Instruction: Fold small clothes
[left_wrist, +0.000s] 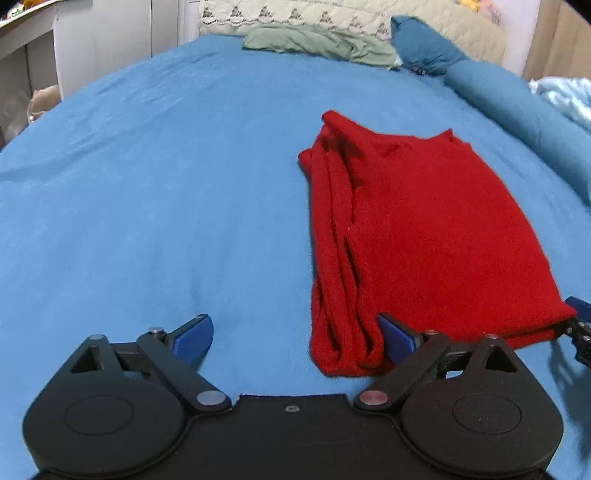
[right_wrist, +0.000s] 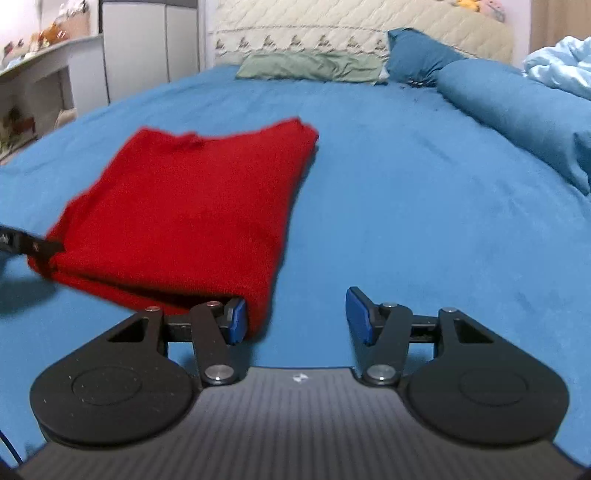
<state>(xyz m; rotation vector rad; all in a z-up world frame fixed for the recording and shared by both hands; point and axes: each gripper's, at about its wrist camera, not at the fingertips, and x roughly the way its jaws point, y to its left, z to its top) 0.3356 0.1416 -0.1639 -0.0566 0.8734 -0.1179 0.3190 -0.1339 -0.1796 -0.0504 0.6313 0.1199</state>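
Red knit garment (left_wrist: 417, 236) lies folded right of centre; both the left gripper (left_wrist: 295, 338) and right gripper (right_wrist: 295, 314) gape wide, clamping nothing. One pad of each touches its near hem, so a careless nudge could drag the layers askew.

Both views are evenly and fairly brightly lit by soft indoor light, with no hard glare. Colours are strongly saturated. Fisheye distortion bows the blue bed (left_wrist: 147, 206) into a dome and darkens the extreme corners. In the right wrist view the red garment (right_wrist: 192, 206) is smeared by motion blur along its left edge, and a soft dark shadow lies at the lower left of the frame. The background along the top edge is soft and slightly overexposed.
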